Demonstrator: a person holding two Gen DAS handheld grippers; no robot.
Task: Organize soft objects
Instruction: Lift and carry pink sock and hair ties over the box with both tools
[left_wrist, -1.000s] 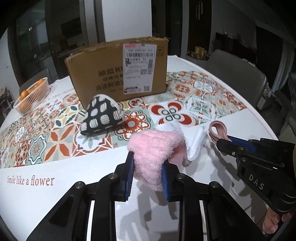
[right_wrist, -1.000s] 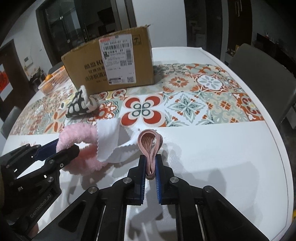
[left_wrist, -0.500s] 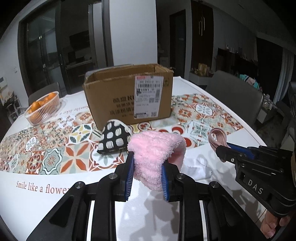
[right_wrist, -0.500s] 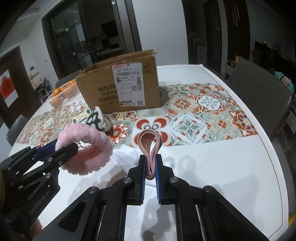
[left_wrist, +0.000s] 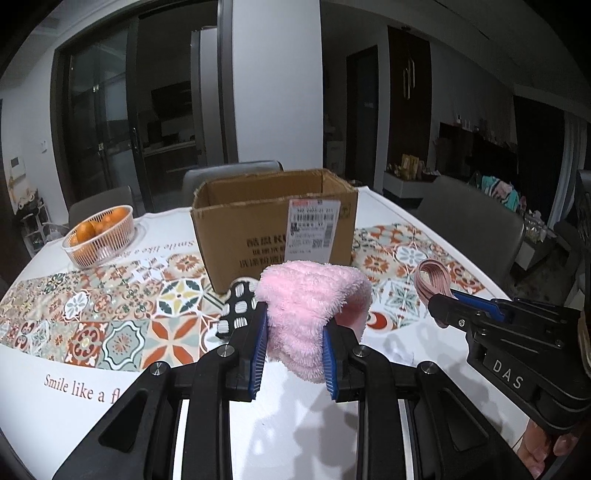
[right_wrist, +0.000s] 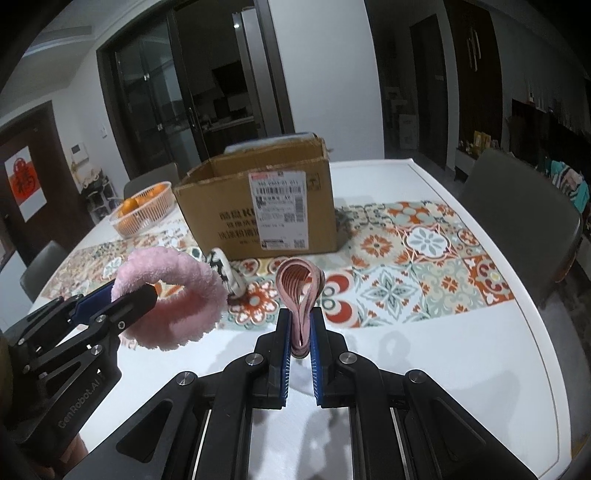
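Observation:
A fluffy pink headband (left_wrist: 314, 295) hangs above the white table, with my left gripper (left_wrist: 294, 332) shut on it. My right gripper (right_wrist: 299, 332) is shut on a bundle of dusty-pink elastic bands (right_wrist: 301, 288), also lifted off the table. Each gripper shows in the other's view: the right one (left_wrist: 441, 308) with its bands (left_wrist: 432, 278), the left one (right_wrist: 129, 299) with the pink ring (right_wrist: 177, 295). An open cardboard box (left_wrist: 273, 225) (right_wrist: 258, 206) stands behind them. A black-and-white patterned soft item (left_wrist: 238, 306) (right_wrist: 221, 266) lies in front of the box.
A basket of oranges (left_wrist: 99, 236) (right_wrist: 142, 212) sits at the back left on the tiled runner (right_wrist: 424, 258). Grey chairs (right_wrist: 517, 206) stand around the table. The table edge (right_wrist: 532, 332) curves close on the right.
Both grippers have risen off the table with their pink items. The box now shows its open top. The white cloth that lay between them has dropped out of sight.

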